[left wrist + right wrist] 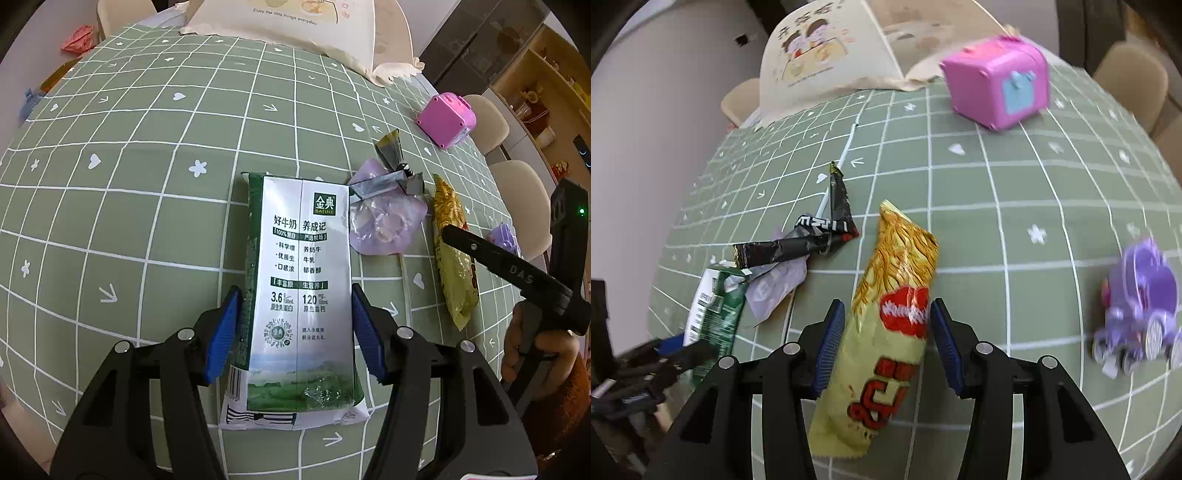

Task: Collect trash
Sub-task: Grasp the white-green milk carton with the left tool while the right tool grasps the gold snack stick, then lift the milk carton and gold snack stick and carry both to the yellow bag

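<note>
Both tools straddle trash on the green grid-cloth counter [147, 147], each released.

The left tool [295, 328] stands spread around a flattened green-and-silver milk carton [299, 288], pads just beside its sides. The right tool [886, 339] stands spread around a yellow noodle-snack wrapper [886, 332] with a red logo, lying lengthwise between its pads. Only the right wrist view shows the black twisted wrapper [798, 243] in full and a purple toy carriage [1141, 314] close up. Both views show the lilac plastic bag [388, 225] between carton and wrapper, and a pink toy box [997, 81] nearer the far edge.
</note>
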Demonstrator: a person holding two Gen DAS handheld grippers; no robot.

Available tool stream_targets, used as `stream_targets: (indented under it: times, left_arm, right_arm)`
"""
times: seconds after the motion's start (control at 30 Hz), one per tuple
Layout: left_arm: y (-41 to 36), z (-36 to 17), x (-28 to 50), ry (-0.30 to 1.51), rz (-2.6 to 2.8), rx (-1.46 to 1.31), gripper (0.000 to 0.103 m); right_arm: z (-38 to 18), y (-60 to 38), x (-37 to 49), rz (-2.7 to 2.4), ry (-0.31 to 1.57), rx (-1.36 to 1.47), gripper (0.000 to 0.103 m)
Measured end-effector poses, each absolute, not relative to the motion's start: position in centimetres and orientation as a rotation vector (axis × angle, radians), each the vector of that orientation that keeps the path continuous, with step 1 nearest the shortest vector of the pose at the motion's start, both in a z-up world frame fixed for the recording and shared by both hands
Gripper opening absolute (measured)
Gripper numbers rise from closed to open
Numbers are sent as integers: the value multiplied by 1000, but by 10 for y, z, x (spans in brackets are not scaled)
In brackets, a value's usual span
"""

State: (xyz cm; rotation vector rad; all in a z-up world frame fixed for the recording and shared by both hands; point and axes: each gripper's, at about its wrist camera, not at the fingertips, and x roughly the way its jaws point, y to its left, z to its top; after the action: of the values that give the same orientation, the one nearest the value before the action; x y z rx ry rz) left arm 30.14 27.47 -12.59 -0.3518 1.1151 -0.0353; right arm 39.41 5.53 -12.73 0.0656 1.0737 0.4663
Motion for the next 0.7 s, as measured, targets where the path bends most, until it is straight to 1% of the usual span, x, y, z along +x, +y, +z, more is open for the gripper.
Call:
stream_targets:
  times: [0.1,0.17,0.47,0.53,0.7]
  left_arm:
    - [276,-126,302,1113,-36,-355,56]
    - [277,-127,303,1114,-36,-359,56]
    - [268,-131,317,1153,-16,-344,56]
    - [267,-130,319,1159,-8,-353,53]
    - [258,-103,314,1072,-19,-335,52]
  right_arm:
    - [-125,64,393,485,1075,22,31]
    - [-118,67,389,479,1046,-26,27]
    - [-83,54,356,490,945,-81,27]
    - [-78,46,350,482,937,-76,27]
    - [-62,18,335,453,896,-49,27]
